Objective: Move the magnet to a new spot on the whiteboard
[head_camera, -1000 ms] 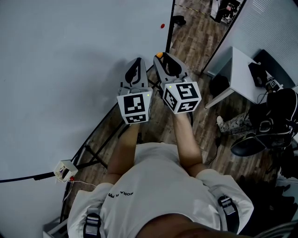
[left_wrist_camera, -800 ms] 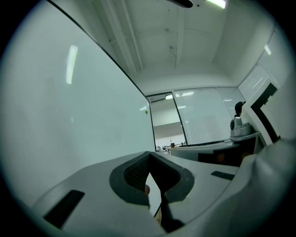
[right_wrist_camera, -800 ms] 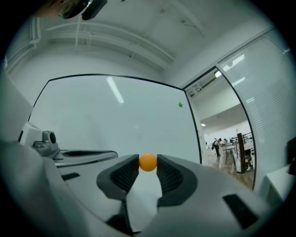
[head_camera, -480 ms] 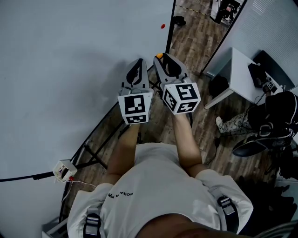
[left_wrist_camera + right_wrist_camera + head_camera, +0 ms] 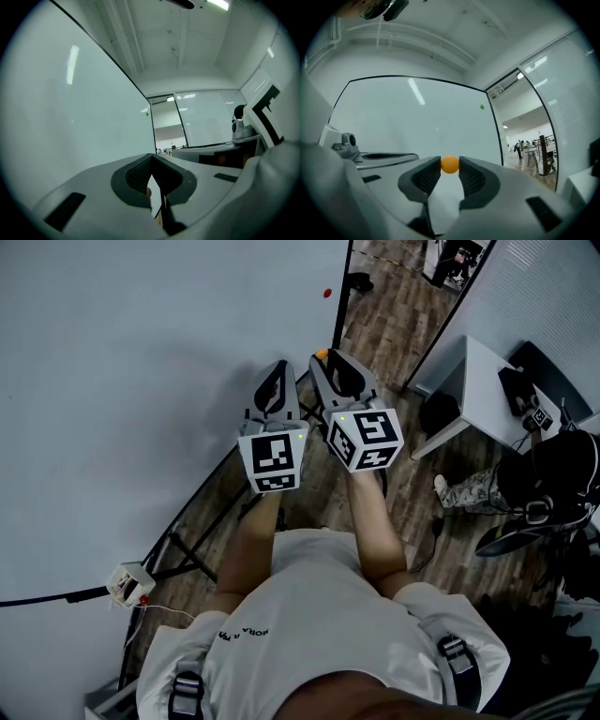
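Note:
A small orange ball magnet (image 5: 450, 164) sits between the tips of my right gripper (image 5: 450, 168), and both pads press on it. In the head view the same magnet (image 5: 321, 353) shows at the tip of the right gripper (image 5: 324, 359), just off the lower right edge of the whiteboard (image 5: 141, 381). My left gripper (image 5: 278, 368) hangs close beside it on the left. Its pads (image 5: 140, 171) meet at the tip with nothing between them. The whiteboard (image 5: 417, 122) fills the view ahead of the right gripper.
A small red dot (image 5: 327, 292) sits near the board's right edge; a green dot (image 5: 482, 107) shows there in the right gripper view. The board's stand legs (image 5: 187, 549) and a white power box (image 5: 131, 584) are at lower left. A white table (image 5: 478, 381) and a chair (image 5: 553, 484) stand at right.
Both grippers hold still with the orange magnet still gripped. Only the chair at the right edge has drifted slightly.

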